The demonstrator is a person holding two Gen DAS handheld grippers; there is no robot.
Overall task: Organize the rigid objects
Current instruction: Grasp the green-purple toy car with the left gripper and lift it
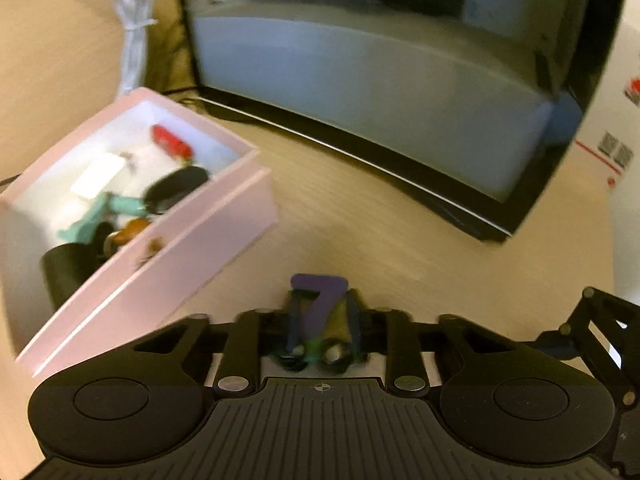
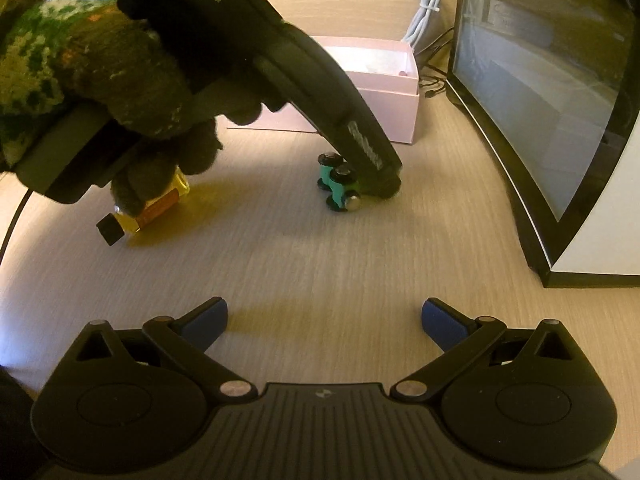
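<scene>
My left gripper (image 1: 324, 308) is shut on a small teal toy car (image 1: 316, 350) with black wheels that carries a purple figure 7 (image 1: 320, 296). In the right wrist view the same gripper (image 2: 382, 184) reaches down to the table with the toy car (image 2: 340, 188) at its tip, just in front of the pink box (image 2: 394, 108). The pink box (image 1: 168, 264) lies to the left of the left gripper and holds several small items. My right gripper (image 2: 326, 320) is open over bare table, nothing between its blue pads (image 2: 208, 320).
A yellow bottle (image 2: 156, 208) with a black cap lies on the table at the left, partly hidden by a gloved hand (image 2: 120, 80). A large black-framed monitor (image 2: 560, 120) stands at the right. A coiled white cable (image 2: 426, 4) lies behind the box.
</scene>
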